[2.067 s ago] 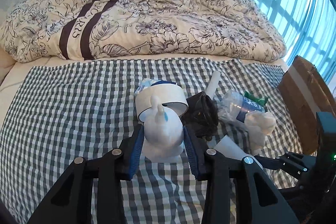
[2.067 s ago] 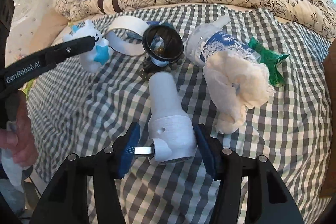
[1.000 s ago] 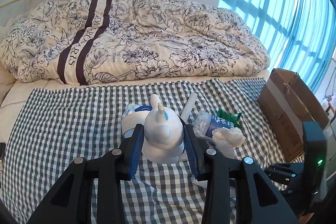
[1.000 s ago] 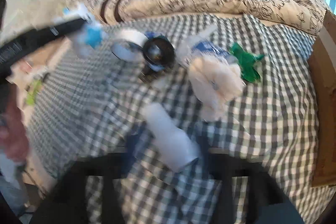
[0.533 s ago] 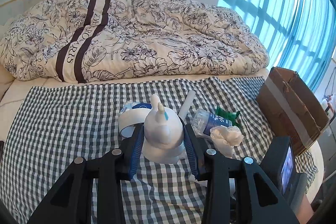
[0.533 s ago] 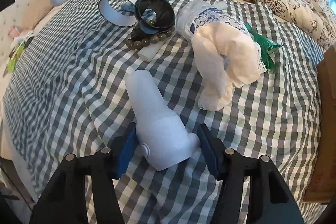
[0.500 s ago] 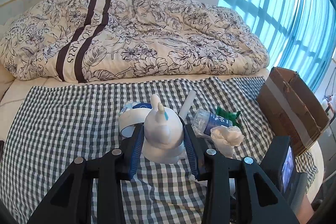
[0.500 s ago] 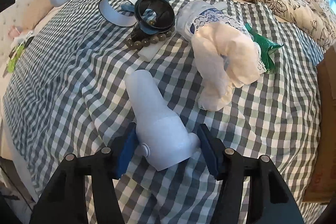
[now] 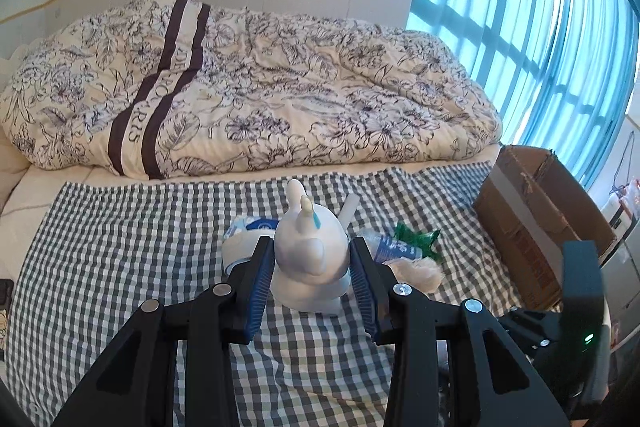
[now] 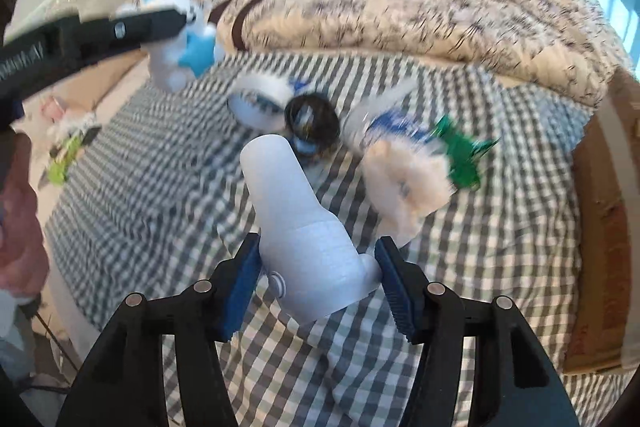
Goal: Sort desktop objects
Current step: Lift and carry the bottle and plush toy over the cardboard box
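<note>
Grippers were both loaded when we looked: the left gripper [image 9: 311, 277] clamped a white figurine [image 9: 310, 259] between its blue pads, lifted above the checked cloth [image 9: 120, 259]. The right gripper [image 10: 318, 291] gripped a white nozzle [image 10: 300, 227], its narrow end pointing forward. Beyond lay tape [image 10: 260, 99], a bottle [image 10: 384, 125] and a box [image 9: 536, 215].

L gripper [image 9: 312, 281] clamped, blue pads [image 9: 256, 283] pressed on both sides of what it holds, raised off the surface. R gripper [image 10: 318, 285] also clamped on its load, pads [image 10: 394, 285] on either side (view motion-blurred). Person's hand [image 10: 18, 223] visible at left edge of R view.
</note>
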Motion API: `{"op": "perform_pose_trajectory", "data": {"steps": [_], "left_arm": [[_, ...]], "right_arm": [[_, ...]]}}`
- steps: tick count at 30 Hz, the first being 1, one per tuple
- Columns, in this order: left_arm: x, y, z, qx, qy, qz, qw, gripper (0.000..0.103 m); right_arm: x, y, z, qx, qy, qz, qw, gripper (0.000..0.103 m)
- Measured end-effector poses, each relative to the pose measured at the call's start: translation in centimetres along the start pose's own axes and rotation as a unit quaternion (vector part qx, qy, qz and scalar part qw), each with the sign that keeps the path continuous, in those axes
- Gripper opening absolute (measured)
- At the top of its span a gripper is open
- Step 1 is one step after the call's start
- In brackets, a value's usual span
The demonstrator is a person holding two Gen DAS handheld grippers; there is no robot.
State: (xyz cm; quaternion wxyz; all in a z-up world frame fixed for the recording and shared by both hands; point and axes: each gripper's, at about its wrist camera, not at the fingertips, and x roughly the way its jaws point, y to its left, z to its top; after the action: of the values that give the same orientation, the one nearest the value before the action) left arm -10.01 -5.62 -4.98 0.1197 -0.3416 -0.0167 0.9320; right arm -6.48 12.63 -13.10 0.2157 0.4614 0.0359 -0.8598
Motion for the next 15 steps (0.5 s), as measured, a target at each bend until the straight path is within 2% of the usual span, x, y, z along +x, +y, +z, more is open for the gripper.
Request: {"op": "perform_pose_trajectory", "data": {"steps": [7, 15], "left_arm": [[-2.0, -2.1, 1.5, 0.016, -0.033, 0.006, 0.9993, 0.039], [-3.9, -6.3, 3.4, 0.043, -0.07, -0.009, 0.9966, 0.039]], "right_arm": [[-4.5, -1.2, 2.2, 0.029, -0.081, -0.024, 0.996, 0.058], [-11.2, -5.1, 3.0, 0.081, -0.167, -0.049, 0.981, 0.058]]}}
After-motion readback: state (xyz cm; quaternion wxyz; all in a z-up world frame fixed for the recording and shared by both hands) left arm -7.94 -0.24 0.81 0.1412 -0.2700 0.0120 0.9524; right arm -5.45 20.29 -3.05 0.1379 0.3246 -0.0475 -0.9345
